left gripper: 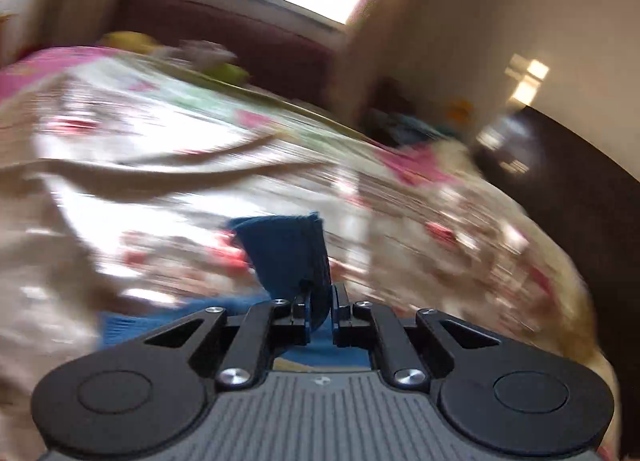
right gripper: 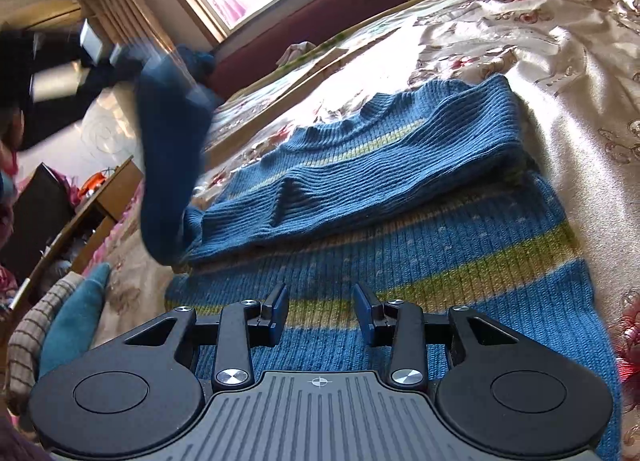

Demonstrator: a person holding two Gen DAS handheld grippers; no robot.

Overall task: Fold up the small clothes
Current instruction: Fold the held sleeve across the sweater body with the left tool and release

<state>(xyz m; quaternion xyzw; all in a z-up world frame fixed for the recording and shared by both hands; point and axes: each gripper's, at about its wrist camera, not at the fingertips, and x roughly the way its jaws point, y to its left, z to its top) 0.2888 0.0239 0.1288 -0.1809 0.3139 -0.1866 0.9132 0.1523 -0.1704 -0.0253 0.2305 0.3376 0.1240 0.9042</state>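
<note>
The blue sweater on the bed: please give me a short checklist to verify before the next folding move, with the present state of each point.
1. Left gripper holds the sleeve between its fingers: ok, shut on the blue knit.
2. Sleeve is lifted off the bed: ok, it stands raised at the left in the right wrist view.
3. Right gripper is free: ok, open, nothing between its fingers.
4. Other sleeve already folded across the sweater: ok.
5. Sweater body lies flat: ok near the right gripper; far edge cannot tell.
6. Left view sharp enough to aim: not ok, blurred.
</note>
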